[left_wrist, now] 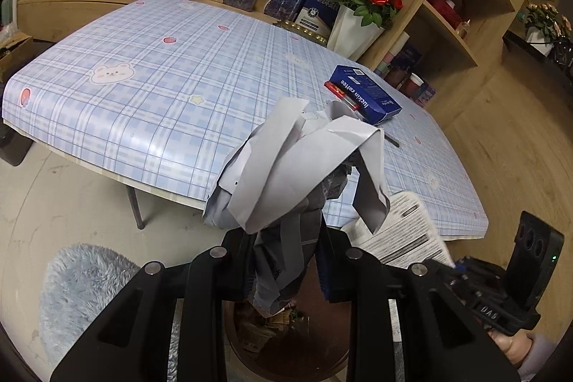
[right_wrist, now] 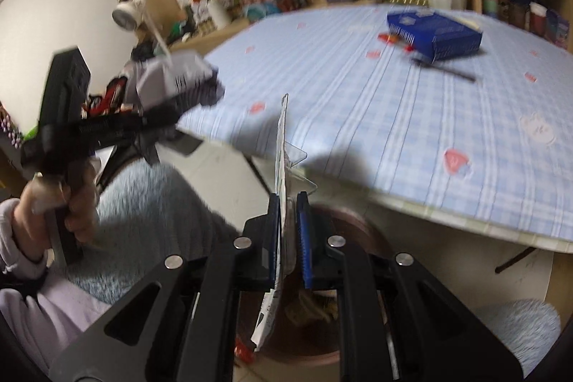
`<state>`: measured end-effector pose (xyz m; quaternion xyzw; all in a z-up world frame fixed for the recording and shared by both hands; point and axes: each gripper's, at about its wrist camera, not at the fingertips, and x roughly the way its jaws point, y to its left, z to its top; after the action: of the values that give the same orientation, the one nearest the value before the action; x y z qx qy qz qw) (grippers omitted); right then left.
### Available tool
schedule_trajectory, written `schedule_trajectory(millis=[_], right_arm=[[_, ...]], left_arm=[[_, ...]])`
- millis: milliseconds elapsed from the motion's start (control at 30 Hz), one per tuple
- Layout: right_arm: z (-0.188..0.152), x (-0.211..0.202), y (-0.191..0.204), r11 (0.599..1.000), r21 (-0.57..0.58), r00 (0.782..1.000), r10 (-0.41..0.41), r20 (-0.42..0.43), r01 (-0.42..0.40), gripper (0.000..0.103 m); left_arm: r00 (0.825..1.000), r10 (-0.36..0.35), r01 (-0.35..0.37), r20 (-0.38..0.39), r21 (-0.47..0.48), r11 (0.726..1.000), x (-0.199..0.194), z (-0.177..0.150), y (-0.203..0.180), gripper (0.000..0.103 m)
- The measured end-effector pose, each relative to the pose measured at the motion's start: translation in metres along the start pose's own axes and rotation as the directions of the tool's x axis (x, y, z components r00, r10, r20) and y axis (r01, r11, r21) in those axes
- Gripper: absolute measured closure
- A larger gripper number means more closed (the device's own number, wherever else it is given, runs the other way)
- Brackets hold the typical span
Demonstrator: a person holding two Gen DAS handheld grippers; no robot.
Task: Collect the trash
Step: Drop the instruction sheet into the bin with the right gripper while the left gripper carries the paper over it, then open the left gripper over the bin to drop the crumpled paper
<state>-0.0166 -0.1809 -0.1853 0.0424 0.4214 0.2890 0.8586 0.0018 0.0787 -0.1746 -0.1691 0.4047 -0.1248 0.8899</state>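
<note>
My left gripper (left_wrist: 286, 238) is shut on a crumpled wad of white paper (left_wrist: 293, 163), held above a brown trash bin (left_wrist: 283, 339) on the floor. It also shows in the right wrist view (right_wrist: 172, 85). My right gripper (right_wrist: 288, 235) is shut on a thin plastic-and-paper package (right_wrist: 283, 167), held edge-on over the same bin (right_wrist: 322, 310). That printed package shows in the left wrist view (left_wrist: 404, 235). A blue coffee box (left_wrist: 365, 93), a red wrapper (left_wrist: 340, 93) and a dark pen (left_wrist: 392, 140) lie on the table.
The plaid-covered table (left_wrist: 161, 88) stands just beyond the bin. Boxes and flower vases (left_wrist: 354, 31) line its far edge. Wooden shelves (left_wrist: 465, 6) rise on the right. A fluffy blue rug (left_wrist: 82, 289) lies on the floor at left.
</note>
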Motion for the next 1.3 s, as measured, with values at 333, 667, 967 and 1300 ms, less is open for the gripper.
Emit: schedule_trajectory(millis=[333, 667, 967, 1300], right_arm=[[-0.008, 0.030, -0.005, 1.000, 0.028, 0.990, -0.004, -0.139, 0.008, 0.088], [0.003, 0.008, -0.020, 0.996, 0.086, 1.000, -0.025, 0.001, 0.025, 0.033], [0.011, -0.036, -0.045, 0.938, 0.154, 0.895, -0.342, 0.286, 0.309, 0.006], [0.003, -0.013, -0.050, 0.925, 0.130, 0.898, -0.379, 0.224, 0.358, 0.006]], left_arm=[[0.999, -0.010, 0.011, -0.034, 0.024, 1.000, 0.008, -0.013, -0.005, 0.075], [0.994, -0.045, 0.051, -0.099, 0.058, 0.997, 0.025, -0.021, -0.014, 0.075], [0.982, -0.044, 0.064, -0.181, 0.101, 0.993, 0.047, -0.028, -0.024, 0.074], [0.950, -0.002, 0.072, -0.311, 0.214, 0.974, 0.079, -0.044, -0.049, 0.072]])
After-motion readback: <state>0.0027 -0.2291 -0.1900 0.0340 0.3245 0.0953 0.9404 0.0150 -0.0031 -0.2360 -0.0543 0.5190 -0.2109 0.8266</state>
